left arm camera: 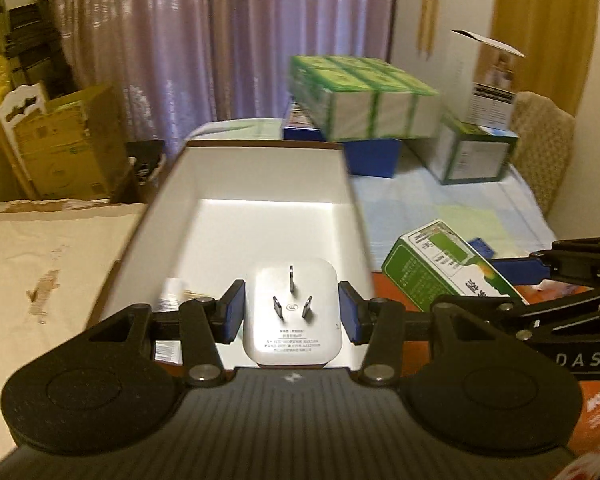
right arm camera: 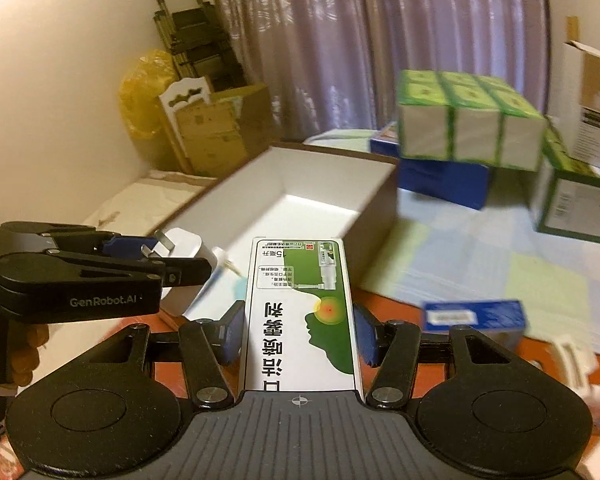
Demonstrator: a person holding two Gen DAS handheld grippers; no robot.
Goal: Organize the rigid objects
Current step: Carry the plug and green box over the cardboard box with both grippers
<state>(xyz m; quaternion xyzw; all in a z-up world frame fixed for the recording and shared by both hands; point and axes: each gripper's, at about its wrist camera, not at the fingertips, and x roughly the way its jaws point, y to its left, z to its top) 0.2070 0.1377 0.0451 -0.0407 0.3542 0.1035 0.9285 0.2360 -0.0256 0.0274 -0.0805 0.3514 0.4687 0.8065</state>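
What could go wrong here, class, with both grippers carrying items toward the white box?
1. The plug is pinched only at its smooth sides; it could slip from the left gripper.
2. The right gripper holds the carton close beside the left; they might collide over the white box.

White plug (left arm camera: 292, 312), green-white carton (right arm camera: 300, 316), aloft

The left gripper (right arm camera: 156, 264), seen from the right wrist, carries "GenRobot.AI" in pale letters on its black side; the right gripper (left arm camera: 512, 276), seen from the left wrist, shows only "DAS" of a longer word. The green and white carton (right arm camera: 300, 312) bears large upside-down Chinese characters, "口洁喷雾剂", and a smaller "15毫升". The white plug adapter (left arm camera: 292, 312) has fine print too small to read.
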